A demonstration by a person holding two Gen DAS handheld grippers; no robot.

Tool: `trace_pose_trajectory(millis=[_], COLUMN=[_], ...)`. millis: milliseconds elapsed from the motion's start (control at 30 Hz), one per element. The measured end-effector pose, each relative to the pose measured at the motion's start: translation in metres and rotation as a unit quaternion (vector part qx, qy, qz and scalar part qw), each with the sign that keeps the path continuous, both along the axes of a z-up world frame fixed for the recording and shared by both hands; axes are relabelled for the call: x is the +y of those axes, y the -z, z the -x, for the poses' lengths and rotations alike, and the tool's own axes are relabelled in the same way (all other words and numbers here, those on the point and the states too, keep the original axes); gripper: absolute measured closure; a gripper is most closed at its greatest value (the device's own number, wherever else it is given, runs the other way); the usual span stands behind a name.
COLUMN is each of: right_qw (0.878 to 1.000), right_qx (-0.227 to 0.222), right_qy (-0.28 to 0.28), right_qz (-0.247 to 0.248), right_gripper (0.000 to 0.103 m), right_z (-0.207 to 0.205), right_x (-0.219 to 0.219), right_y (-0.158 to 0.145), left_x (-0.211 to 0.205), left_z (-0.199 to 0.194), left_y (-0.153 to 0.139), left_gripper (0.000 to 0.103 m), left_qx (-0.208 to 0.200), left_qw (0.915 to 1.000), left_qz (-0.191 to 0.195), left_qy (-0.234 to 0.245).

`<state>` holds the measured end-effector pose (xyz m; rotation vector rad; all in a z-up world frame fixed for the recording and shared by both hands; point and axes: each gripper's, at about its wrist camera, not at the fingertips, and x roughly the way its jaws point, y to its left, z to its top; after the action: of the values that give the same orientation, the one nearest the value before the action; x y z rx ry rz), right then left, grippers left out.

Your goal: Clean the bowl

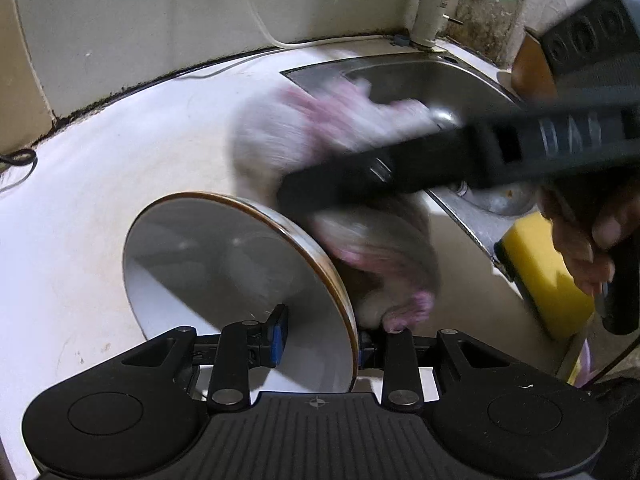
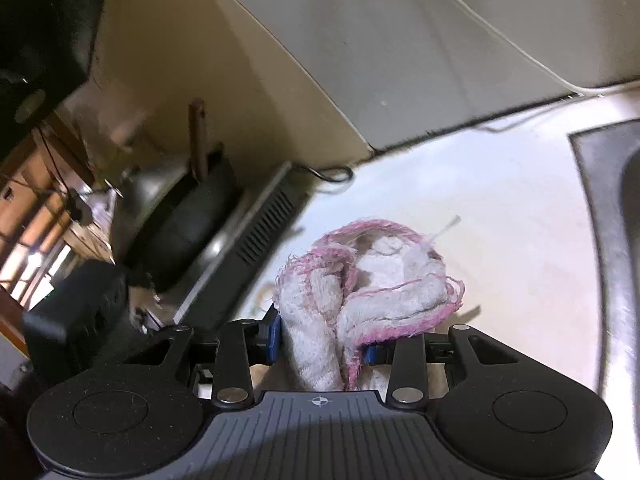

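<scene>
Left gripper [image 1: 320, 340] pinches bowl [image 1: 224, 280]; right gripper [image 2: 326, 340] clamps cloth [image 2: 372, 280].

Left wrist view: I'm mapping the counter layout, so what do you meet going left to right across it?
Black cable loop → bowl held on edge by the left gripper → pink-and-white cloth → yellow sponge → person's hand.

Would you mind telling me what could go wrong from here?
1. The bowl is pinched only at its rim by the left gripper; wiping pressure could twist it loose.
2. The cloth in the right gripper hangs loosely bunched and might slip out.
</scene>
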<state>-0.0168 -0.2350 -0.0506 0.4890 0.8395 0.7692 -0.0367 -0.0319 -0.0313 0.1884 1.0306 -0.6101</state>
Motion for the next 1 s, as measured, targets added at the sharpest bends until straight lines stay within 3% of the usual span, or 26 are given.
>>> trace_pose_trajectory(millis=[67, 200, 233, 267, 333, 567, 667, 800, 900, 1000], right_qw=[1.0, 1.0, 0.999, 0.999, 0.997, 0.992, 0.994, 0.998, 1.0, 1.0], right_qx=[0.016, 0.018, 0.019, 0.021, 0.025, -0.01, -0.027, -0.018, -0.009, -0.002], right_qy=[-0.002, 0.009, 0.018, 0.026, 0.039, 0.045, 0.023, -0.003, 0.002, 0.005], right_qz=[0.015, -0.01, -0.022, -0.036, -0.06, -0.114, -0.103, -0.058, -0.03, 0.03], right_gripper=[0.066, 0.066, 0.066, 0.066, 0.066, 0.07, 0.07, 0.075, 0.076, 0.077], right_z=[0.007, 0.018, 0.019, 0.02, 0.02, 0.009, 0.003, 0.0, 0.0, 0.003], right_x=[-0.002, -0.012, -0.016, -0.021, -0.029, -0.036, -0.023, -0.01, -0.014, -0.011], right_y=[0.007, 0.01, 0.01, 0.01, 0.011, -0.012, -0.024, -0.023, -0.019, -0.012], left_x=[-0.004, -0.013, -0.015, -0.017, -0.021, -0.036, -0.043, -0.051, -0.05, -0.05], left_z=[0.005, 0.015, 0.017, 0.02, 0.025, 0.042, 0.051, 0.06, 0.059, 0.057], left_y=[-0.001, -0.003, -0.003, -0.003, -0.004, -0.007, -0.007, -0.004, -0.006, -0.008], left_gripper=[0.072, 0.072, 0.075, 0.087, 0.091, 0.092, 0.093, 0.092, 0.092, 0.093], left_qx=[-0.013, -0.039, -0.045, -0.052, -0.064, -0.109, -0.128, -0.15, -0.145, -0.144], left_qw=[0.9997, 0.9972, 0.9962, 0.9951, 0.9923, 0.9778, 0.9676, 0.9541, 0.9567, 0.9596], left_qz=[-0.014, -0.041, -0.048, -0.055, -0.068, -0.115, -0.141, -0.171, -0.165, -0.154], left_qy=[0.016, 0.049, 0.057, 0.065, 0.081, 0.137, 0.165, 0.195, 0.191, 0.187])
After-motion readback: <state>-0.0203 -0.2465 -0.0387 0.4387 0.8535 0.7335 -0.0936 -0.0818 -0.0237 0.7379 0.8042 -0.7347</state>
